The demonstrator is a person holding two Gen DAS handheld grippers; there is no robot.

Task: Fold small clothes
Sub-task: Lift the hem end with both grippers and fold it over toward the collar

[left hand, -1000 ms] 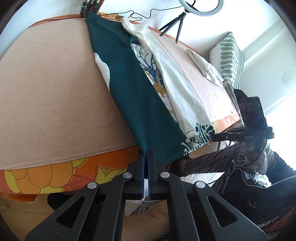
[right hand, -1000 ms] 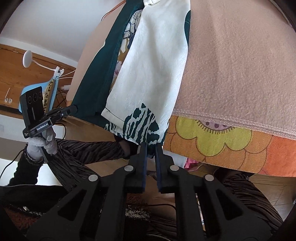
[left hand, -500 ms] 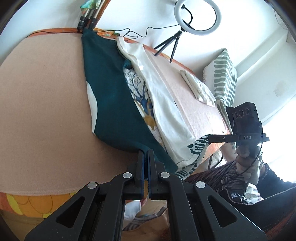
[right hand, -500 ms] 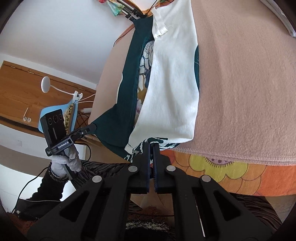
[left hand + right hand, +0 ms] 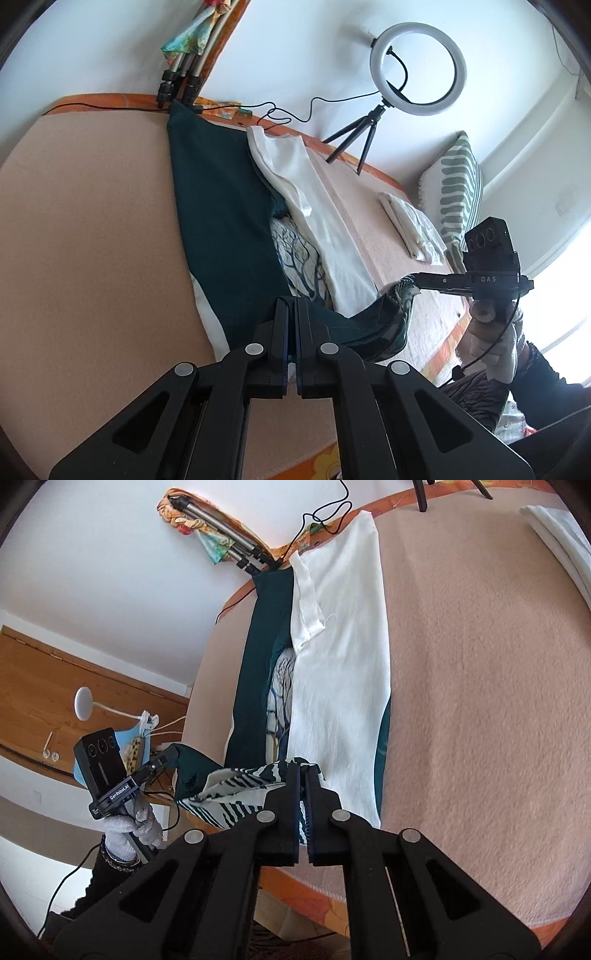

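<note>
left gripper (image 5: 291, 314) pinches the dark teal hem of the garment (image 5: 225, 229) | soft, long, folded lengthwise on a fuzzy peach blanket (image 5: 92, 240) | right gripper (image 5: 302, 775) clamps its zebra-striped corner, "DAS" printed on its housing | folded white cloth (image 5: 413, 229)

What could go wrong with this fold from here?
1. Each tool pinches only a thin bit of hem: the left tool a teal corner, the right tool the striped edge. Either could slip out.
2. The shirt has side panels already folded in; lifting the hem may flip them open.
3. The hem sags between the tools, so the fold may land creased or crooked.
</note>
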